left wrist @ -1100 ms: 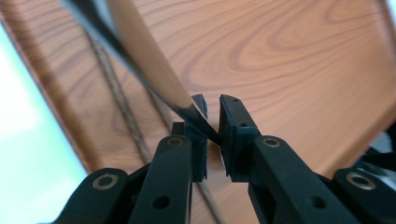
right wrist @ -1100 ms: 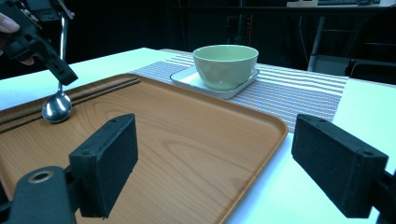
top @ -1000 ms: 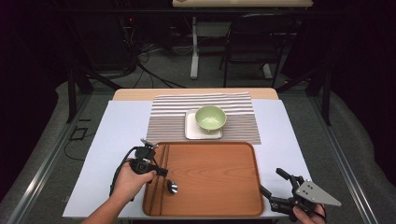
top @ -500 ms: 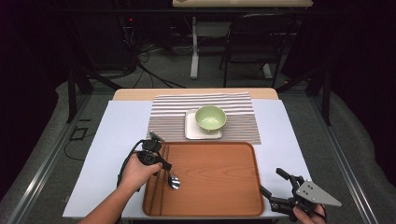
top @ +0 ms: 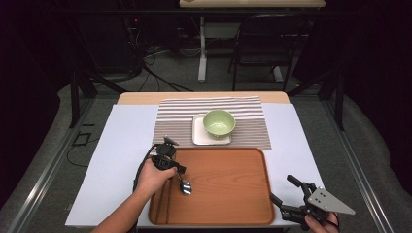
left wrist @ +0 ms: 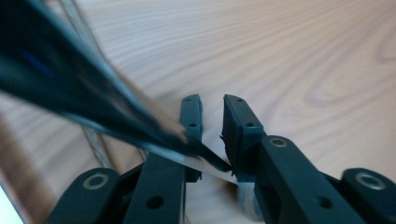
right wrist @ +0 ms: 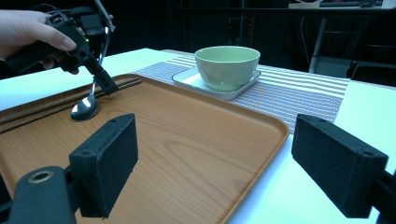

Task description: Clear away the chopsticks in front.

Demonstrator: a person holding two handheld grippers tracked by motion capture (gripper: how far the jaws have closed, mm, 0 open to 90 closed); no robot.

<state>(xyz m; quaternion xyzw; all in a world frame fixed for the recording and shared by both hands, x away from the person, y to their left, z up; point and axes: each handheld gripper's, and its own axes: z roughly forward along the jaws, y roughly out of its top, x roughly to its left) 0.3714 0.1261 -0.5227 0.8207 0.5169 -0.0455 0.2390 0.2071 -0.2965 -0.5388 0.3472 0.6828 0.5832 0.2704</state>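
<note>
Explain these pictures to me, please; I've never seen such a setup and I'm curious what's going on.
A person holds a two-jaw gripper in each hand. One camera looks down from above; two ride on the grippers. On the table: a striped placemat, a green bowl on a white plate, a wooden tray with chopsticks. The left gripper, its jaws just opened slightly, grips a spoon by the handle, its tip on the tray. The right gripper is open, beside the tray.
</note>
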